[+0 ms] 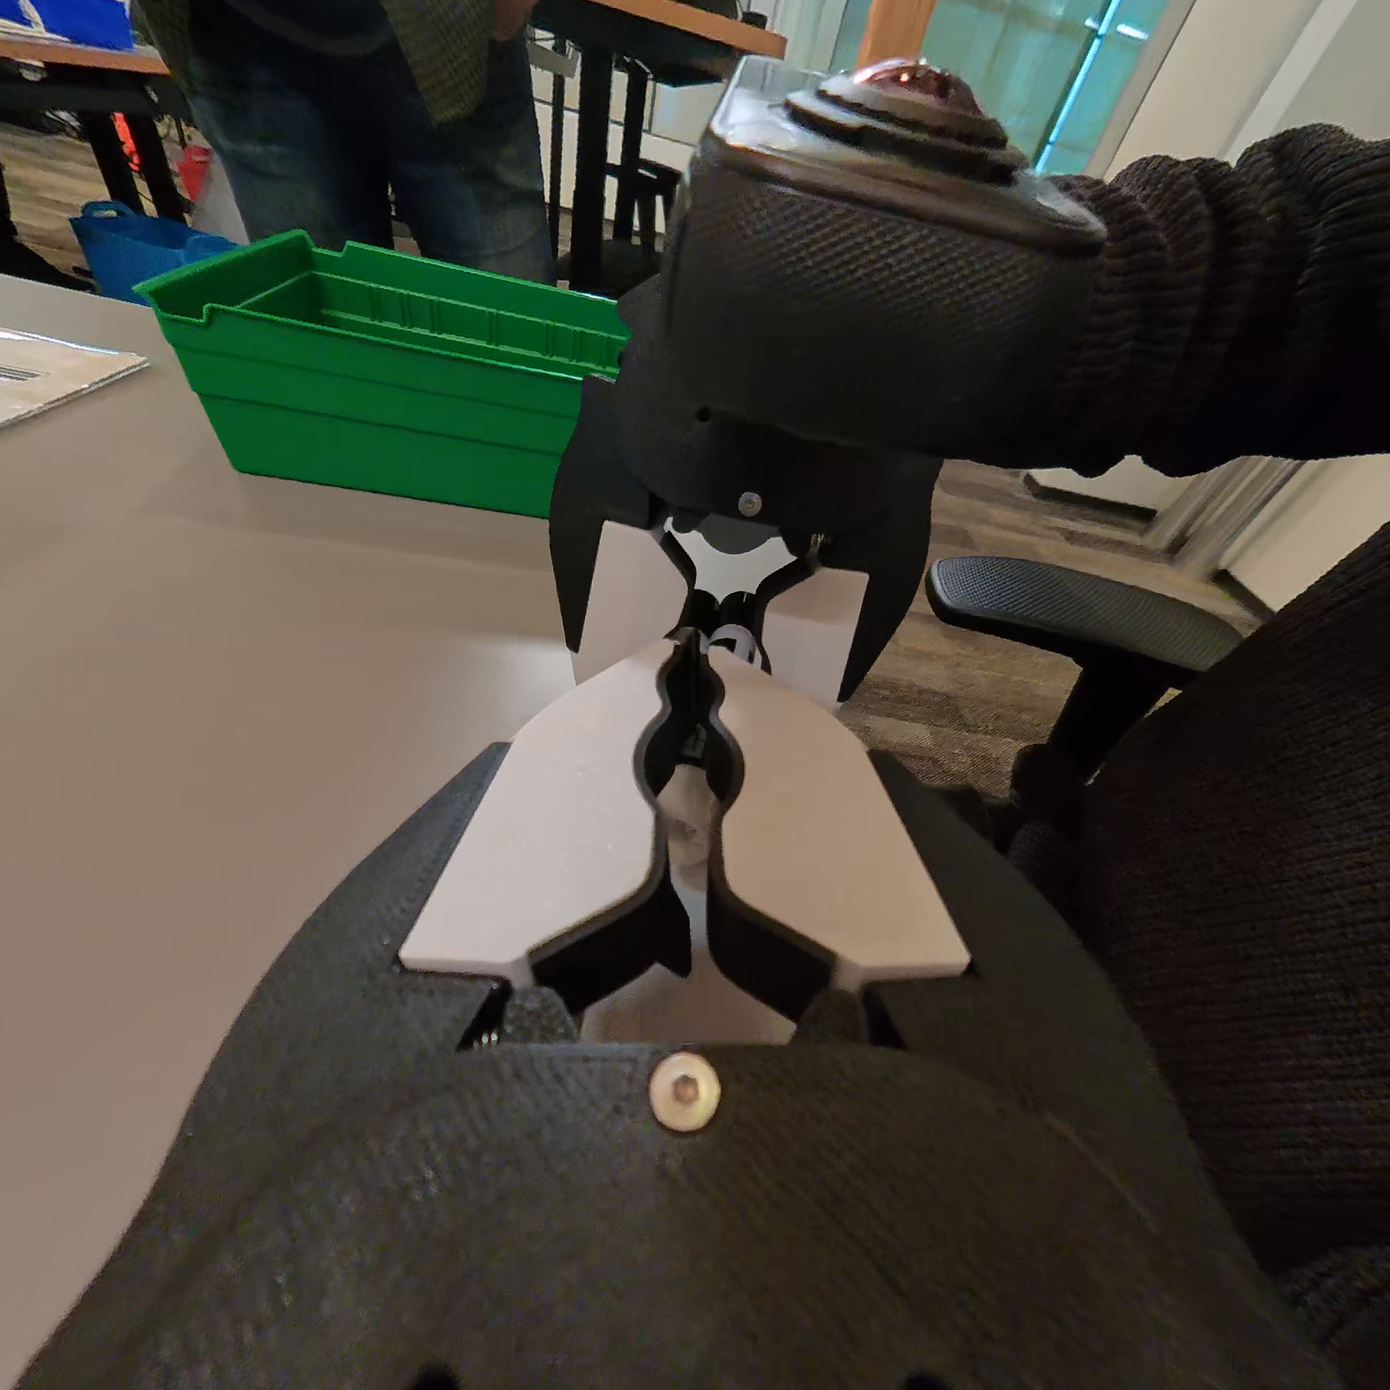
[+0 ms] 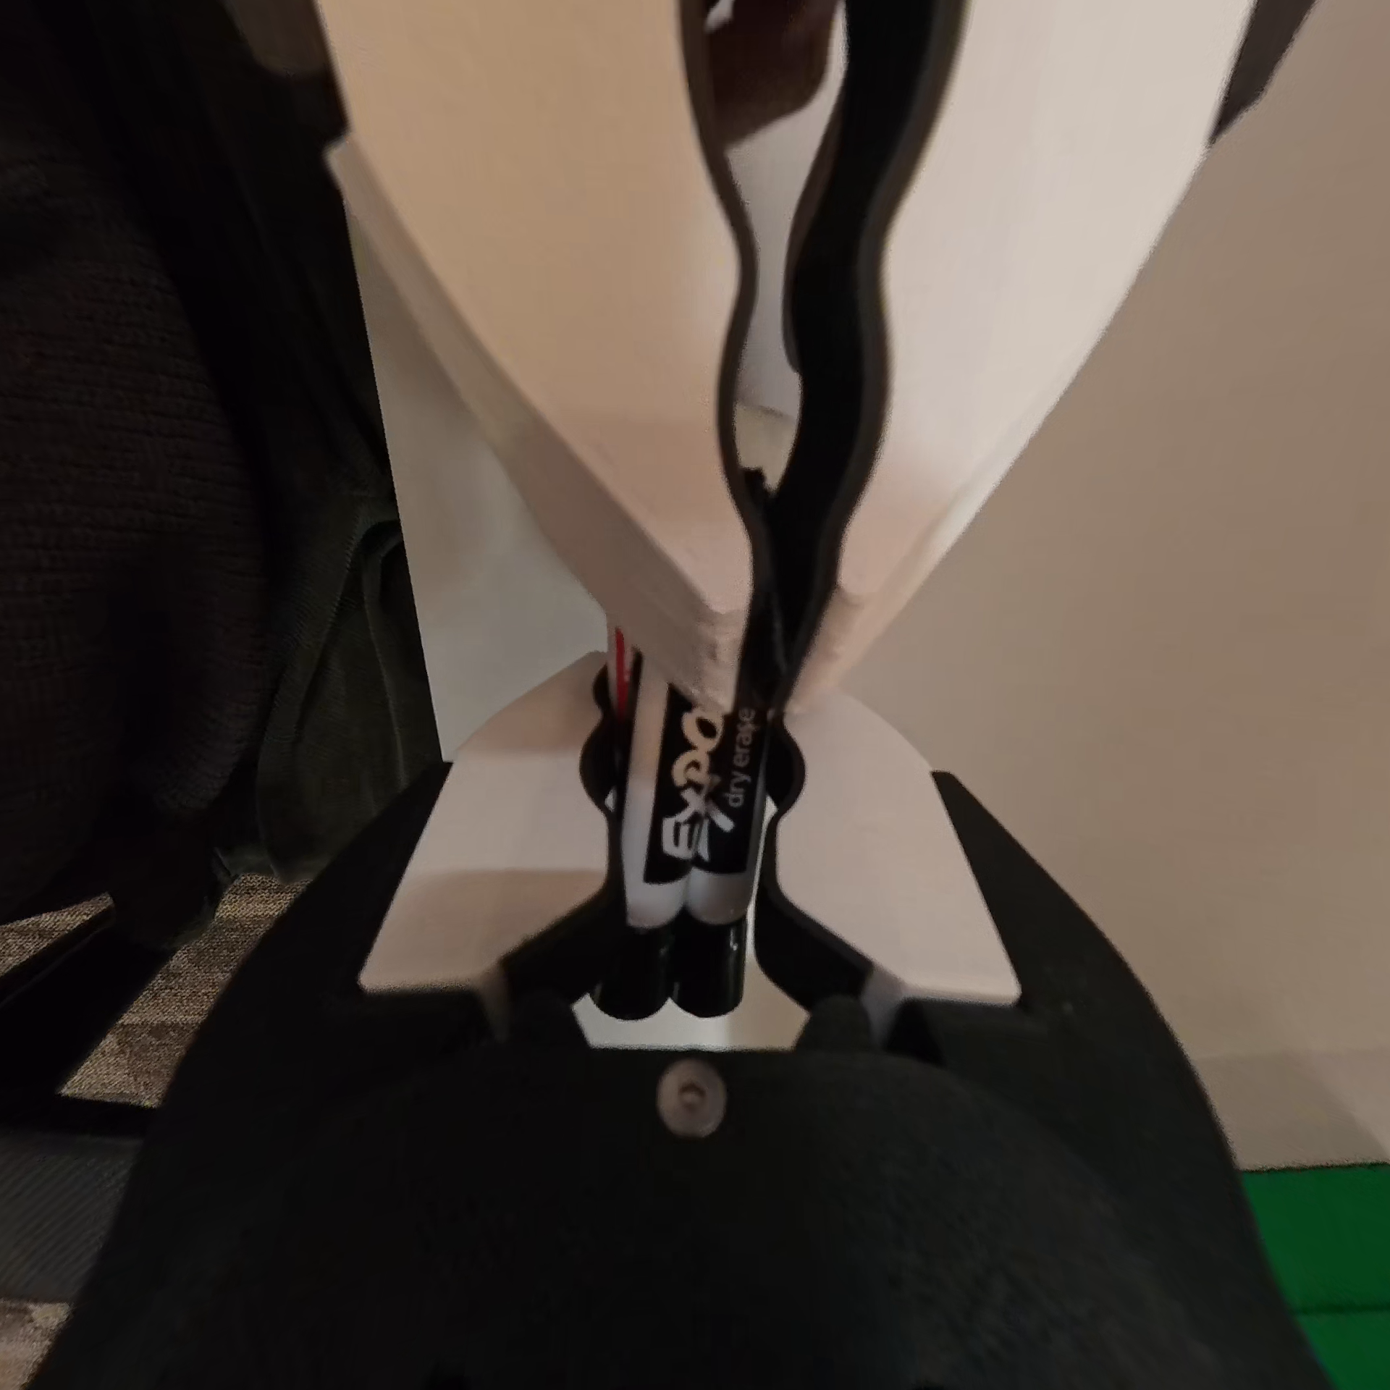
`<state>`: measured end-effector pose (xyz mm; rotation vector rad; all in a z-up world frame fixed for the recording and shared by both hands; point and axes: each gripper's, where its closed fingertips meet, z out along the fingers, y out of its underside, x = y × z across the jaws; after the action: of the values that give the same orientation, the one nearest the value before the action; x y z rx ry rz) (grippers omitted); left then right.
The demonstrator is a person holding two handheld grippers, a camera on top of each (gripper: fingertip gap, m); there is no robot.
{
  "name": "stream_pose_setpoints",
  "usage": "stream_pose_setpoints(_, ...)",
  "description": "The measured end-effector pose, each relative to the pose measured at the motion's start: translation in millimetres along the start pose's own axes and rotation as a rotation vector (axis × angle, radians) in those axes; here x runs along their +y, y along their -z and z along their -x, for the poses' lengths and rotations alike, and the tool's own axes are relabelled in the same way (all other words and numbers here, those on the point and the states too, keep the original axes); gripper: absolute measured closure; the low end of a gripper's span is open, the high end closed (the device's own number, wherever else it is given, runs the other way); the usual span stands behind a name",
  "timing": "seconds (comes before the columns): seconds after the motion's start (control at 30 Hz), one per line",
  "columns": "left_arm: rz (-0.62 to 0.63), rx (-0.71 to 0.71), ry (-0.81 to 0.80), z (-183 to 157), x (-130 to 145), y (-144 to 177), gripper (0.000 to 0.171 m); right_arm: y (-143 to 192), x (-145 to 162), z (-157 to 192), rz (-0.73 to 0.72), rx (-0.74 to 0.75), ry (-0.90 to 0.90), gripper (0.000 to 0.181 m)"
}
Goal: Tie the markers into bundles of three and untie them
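Note:
A bundle of black-and-white dry-erase markers [image 2: 681, 835] stands between the fingers of my right gripper [image 2: 688, 703], which is shut on it; one marker behind has a red stripe. My left gripper [image 2: 760, 666] comes down from above, tip to tip with the right one. Its jaws are pressed together on a thin black band [image 2: 761, 594] at the top of the bundle. In the left wrist view my left gripper [image 1: 688, 645] points at the right gripper [image 1: 726, 624], which hangs over the edge of the grey table [image 1: 226, 677]. The markers [image 1: 686, 827] show only through the gap.
A green plastic bin [image 1: 391, 391] stands on the table behind the grippers. A paper sheet [image 1: 53, 376] lies at the far left. An office chair armrest [image 1: 1075, 609] is to the right, off the table. A person [image 1: 361, 113] stands beyond the table, near a blue tub [image 1: 135, 241]. Spacing between my two grippers at the tips: around 7 cm.

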<state>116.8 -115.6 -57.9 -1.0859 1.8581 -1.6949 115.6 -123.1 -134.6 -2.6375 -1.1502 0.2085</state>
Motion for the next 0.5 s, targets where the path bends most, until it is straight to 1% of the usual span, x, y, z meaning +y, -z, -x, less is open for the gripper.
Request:
stream_pose_setpoints(0.17,-0.028,0.011,0.047,2.4,-3.0,2.4,0.167,0.3,-2.9,0.5,-0.002,-0.003,0.005,0.144)
stream_pose_setpoints(0.33,-0.027,0.059,0.066,-3.0,-1.6,1.7,0.166,-0.3,-4.6,1.1,-0.002,-0.010,0.008,0.144)
stream_pose_setpoints(0.5,-0.020,0.074,0.082,-4.5,1.2,-1.1,0.166,-2.7,-4.5,1.8,0.000,-0.018,0.007,0.143)
